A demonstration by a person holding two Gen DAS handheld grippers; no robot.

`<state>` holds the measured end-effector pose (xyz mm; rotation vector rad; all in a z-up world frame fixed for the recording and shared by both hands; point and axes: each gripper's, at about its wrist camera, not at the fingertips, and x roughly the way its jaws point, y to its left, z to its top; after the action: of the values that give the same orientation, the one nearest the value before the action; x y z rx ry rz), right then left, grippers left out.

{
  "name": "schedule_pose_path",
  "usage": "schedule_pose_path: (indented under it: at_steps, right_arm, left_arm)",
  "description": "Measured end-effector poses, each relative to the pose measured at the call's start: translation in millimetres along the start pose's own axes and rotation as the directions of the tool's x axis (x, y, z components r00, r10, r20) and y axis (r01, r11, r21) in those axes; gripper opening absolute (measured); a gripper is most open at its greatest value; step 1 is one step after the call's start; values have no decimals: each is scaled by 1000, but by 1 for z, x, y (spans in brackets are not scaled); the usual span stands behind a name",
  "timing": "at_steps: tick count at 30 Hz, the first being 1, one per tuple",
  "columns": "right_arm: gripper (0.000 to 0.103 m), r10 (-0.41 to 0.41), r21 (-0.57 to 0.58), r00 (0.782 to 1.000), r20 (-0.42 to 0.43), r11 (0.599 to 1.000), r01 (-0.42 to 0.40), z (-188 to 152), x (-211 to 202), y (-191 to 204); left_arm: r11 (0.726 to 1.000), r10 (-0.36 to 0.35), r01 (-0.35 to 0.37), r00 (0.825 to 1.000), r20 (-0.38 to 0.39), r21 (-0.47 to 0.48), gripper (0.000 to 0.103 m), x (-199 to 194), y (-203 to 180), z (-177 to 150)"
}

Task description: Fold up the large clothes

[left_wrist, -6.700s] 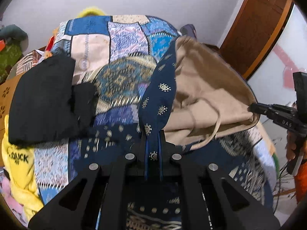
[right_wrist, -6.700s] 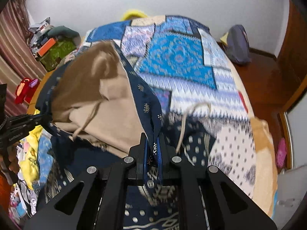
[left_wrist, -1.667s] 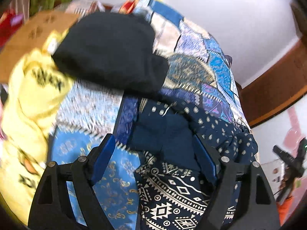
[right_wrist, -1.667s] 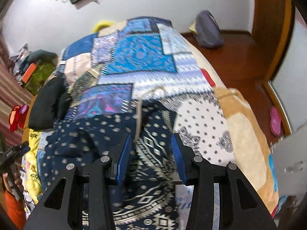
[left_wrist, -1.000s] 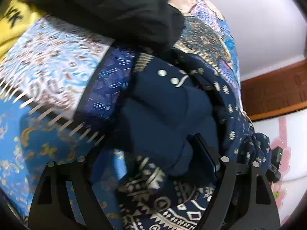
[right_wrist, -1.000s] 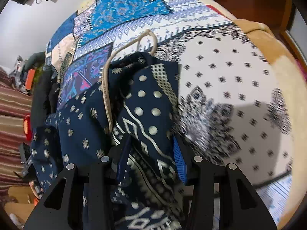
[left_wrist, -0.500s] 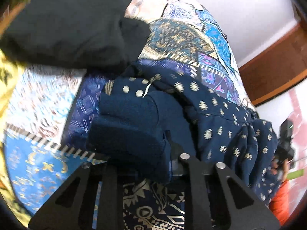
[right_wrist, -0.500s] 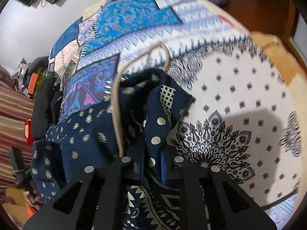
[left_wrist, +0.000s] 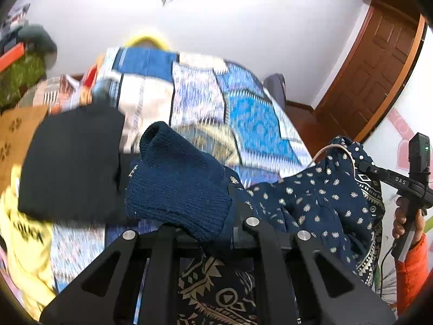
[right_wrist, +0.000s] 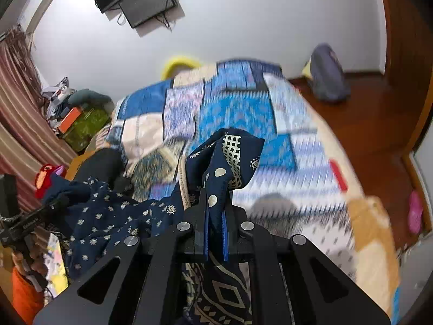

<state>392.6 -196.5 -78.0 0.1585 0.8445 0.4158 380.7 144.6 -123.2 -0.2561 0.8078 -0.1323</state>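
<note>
A large navy garment with gold dots and patterns [left_wrist: 311,205] hangs lifted between my two grippers above the bed. My left gripper [left_wrist: 208,230] is shut on its navy knitted cuff [left_wrist: 176,181]. My right gripper [right_wrist: 215,233] is shut on a patterned corner of the same garment [right_wrist: 230,159], next to a beige drawstring [right_wrist: 184,187]. The right gripper shows in the left wrist view [left_wrist: 379,173], the left one in the right wrist view [right_wrist: 40,214].
The bed has a blue patchwork quilt [left_wrist: 243,113]. A folded black garment [left_wrist: 70,162] and a yellow garment [left_wrist: 24,243] lie at its left side. A brown door [left_wrist: 373,81] is at the right. A grey bag [right_wrist: 327,78] sits on the floor.
Both grippers closed on the navy garment and lifted it off the bed; the views have tilted up toward the wall.
</note>
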Motion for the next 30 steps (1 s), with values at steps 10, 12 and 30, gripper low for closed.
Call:
schedule_pose_path:
  at_steps: [10, 12, 30]
  right_arm:
    - [6, -124, -7, 992, 9, 992, 124, 51, 59, -22]
    - [6, -159, -17, 987, -17, 987, 159, 51, 84, -30]
    - [6, -186, -45, 969, -165, 982, 181, 15, 111, -68]
  left_arm:
    - [992, 121, -121, 993, -10, 19, 11, 68, 20, 64]
    - [986, 168, -167, 985, -38, 25, 11, 92, 31, 65]
    - [958, 283, -286, 939, -193, 13, 35, 163, 81, 32]
